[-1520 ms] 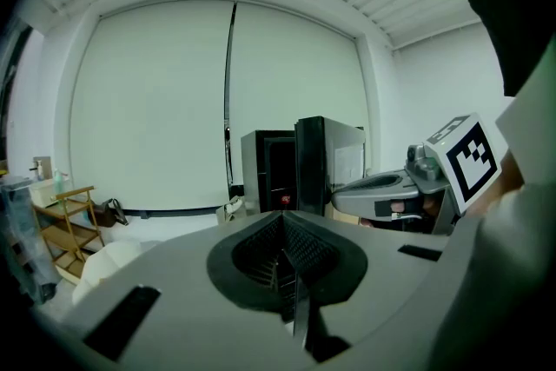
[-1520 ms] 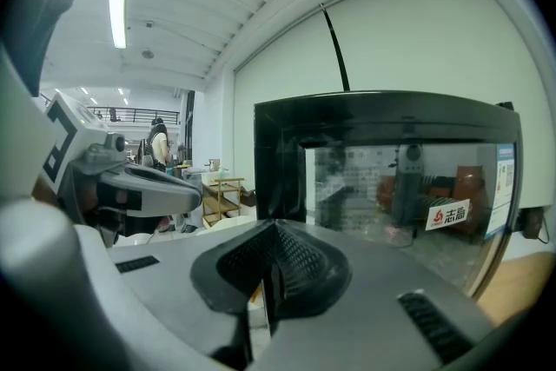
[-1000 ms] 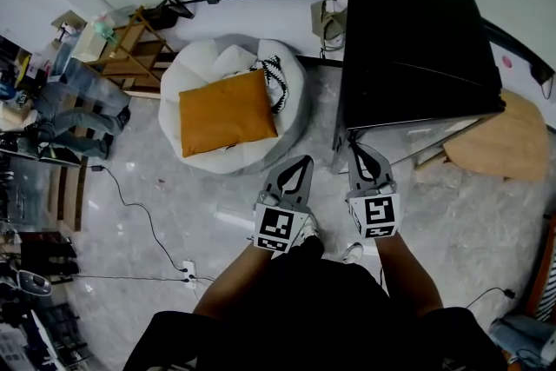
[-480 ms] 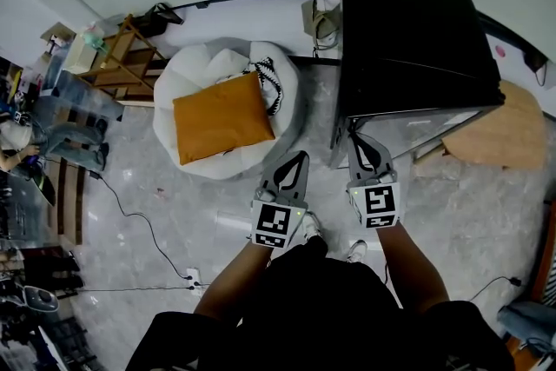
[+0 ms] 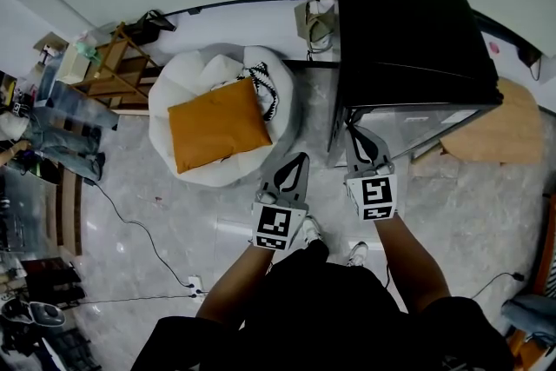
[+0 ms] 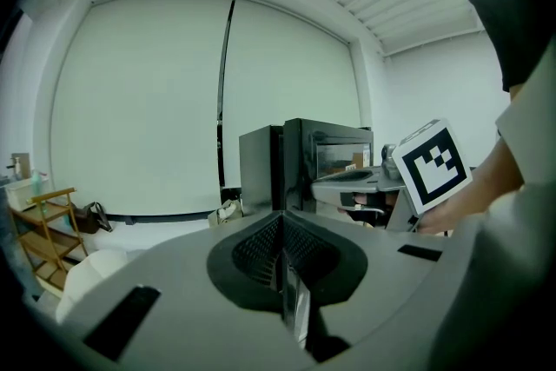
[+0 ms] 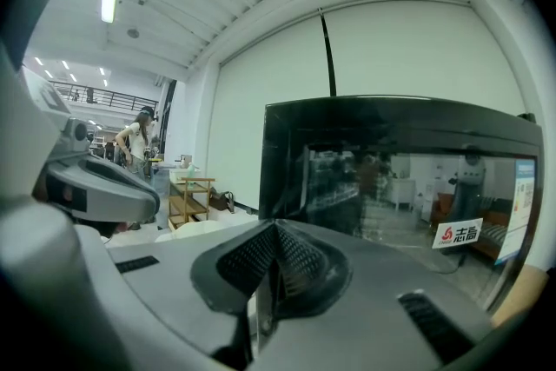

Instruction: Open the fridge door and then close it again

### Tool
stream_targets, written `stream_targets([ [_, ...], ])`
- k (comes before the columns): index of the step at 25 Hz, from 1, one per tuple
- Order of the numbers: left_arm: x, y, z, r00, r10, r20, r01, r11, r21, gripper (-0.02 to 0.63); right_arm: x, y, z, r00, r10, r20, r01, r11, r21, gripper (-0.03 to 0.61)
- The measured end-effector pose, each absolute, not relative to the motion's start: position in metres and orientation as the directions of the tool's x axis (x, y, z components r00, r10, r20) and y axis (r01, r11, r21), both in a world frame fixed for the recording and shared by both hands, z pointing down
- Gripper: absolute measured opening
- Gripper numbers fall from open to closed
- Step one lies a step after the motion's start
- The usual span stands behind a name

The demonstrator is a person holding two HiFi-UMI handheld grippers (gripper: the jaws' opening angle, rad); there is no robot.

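The black fridge [image 5: 407, 22] stands ahead at the right, its glass door [image 5: 408, 119] closed and facing me. My right gripper [image 5: 354, 133] is shut and empty, its tip close to the door's left edge; whether it touches I cannot tell. In the right gripper view the glass door [image 7: 391, 178] fills the picture just beyond the closed jaws [image 7: 274, 226]. My left gripper [image 5: 301, 159] is shut and empty, to the left of the fridge over the floor. From the left gripper view, the fridge [image 6: 295, 161] lies ahead with the right gripper [image 6: 382, 187] beside it.
A white beanbag [image 5: 191, 78] with an orange cushion [image 5: 217, 124] sits left of the fridge. A wooden shelf [image 5: 122, 56] stands at the far left, a round wooden table [image 5: 508, 135] right of the fridge. A bag [image 5: 317, 17] leans by the fridge's back. Cables and a power strip [image 5: 193, 281] lie on the floor.
Both grippers have moved a little forward towards the fridge, and the right one's tip has come up to the door's edge. Both stayed shut.
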State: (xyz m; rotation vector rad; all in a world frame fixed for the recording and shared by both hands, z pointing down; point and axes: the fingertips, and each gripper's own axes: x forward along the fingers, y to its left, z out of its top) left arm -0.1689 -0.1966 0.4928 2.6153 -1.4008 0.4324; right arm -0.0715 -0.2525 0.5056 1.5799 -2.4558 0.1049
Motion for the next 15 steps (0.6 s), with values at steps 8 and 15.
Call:
stream_targets([
  [8, -0.175, -0.197, 0.499, 0.528, -0.785, 0.324, -0.83, -0.558, 0.001, 0.021, -0.072, -0.27, 0.507, -0.386, -0.895, 0.225, -0.908, 0.412, 0.078, 0.018],
  [15, -0.182, -0.202, 0.496, 0.531, -0.786, 0.316, -0.828, -0.561, -0.002, 0.021, -0.07, -0.29, 0.509, -0.356, -0.904, 0.235, -0.923, 0.38, 0.066, 0.018],
])
